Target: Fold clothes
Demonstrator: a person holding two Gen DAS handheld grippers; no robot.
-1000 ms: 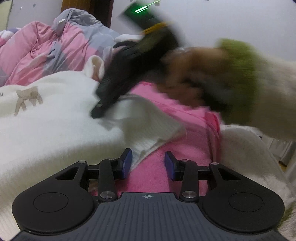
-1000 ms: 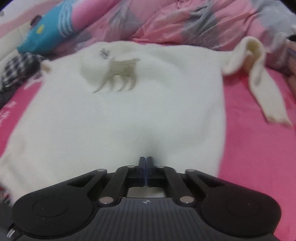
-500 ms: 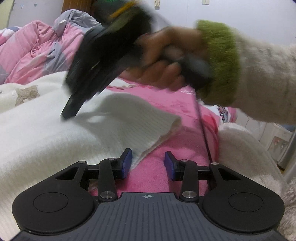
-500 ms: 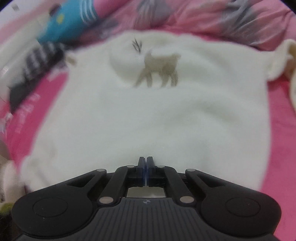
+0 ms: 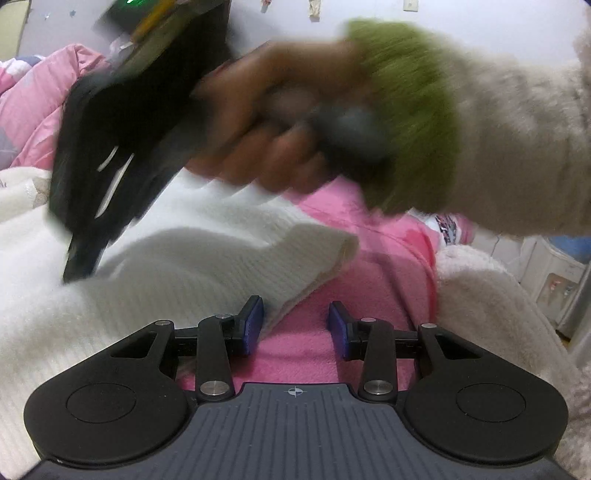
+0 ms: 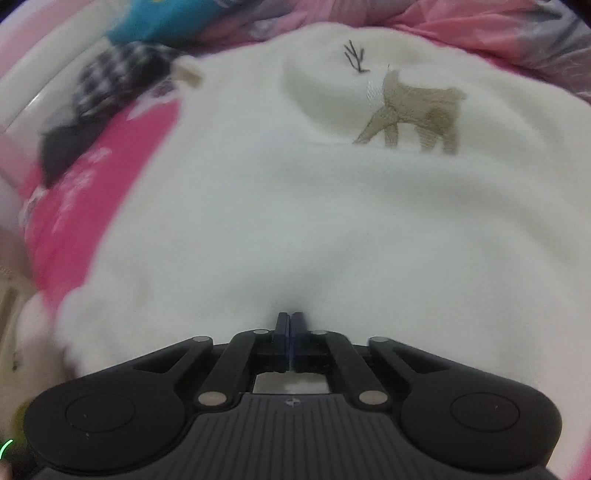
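A white knitted sweater (image 5: 184, 266) with a tan embroidered deer (image 6: 413, 114) lies spread on a pink sheet (image 5: 369, 280). My left gripper (image 5: 295, 321) is open and low over the sheet. Its left pad is at the sweater's ribbed hem corner, and nothing is between the pads. My right gripper (image 6: 291, 321) is shut, its tips pressing a dimple into the sweater (image 6: 295, 203) below the deer. In the left wrist view, the right gripper (image 5: 79, 273) is blurred and slants down onto the sweater, held by a hand (image 5: 266, 122) with a green cuff.
A pink and grey quilt (image 5: 29, 107) is bunched at the back. A black-and-white checked garment (image 6: 110, 81) and a blue item (image 6: 155, 18) lie left of the sweater. A fluffy cream blanket (image 5: 487, 306) borders the sheet on the right.
The right gripper has slid across the sweater, leftward and nearer in the left wrist view; the deer has shifted right in its own view. The left gripper has kept still.
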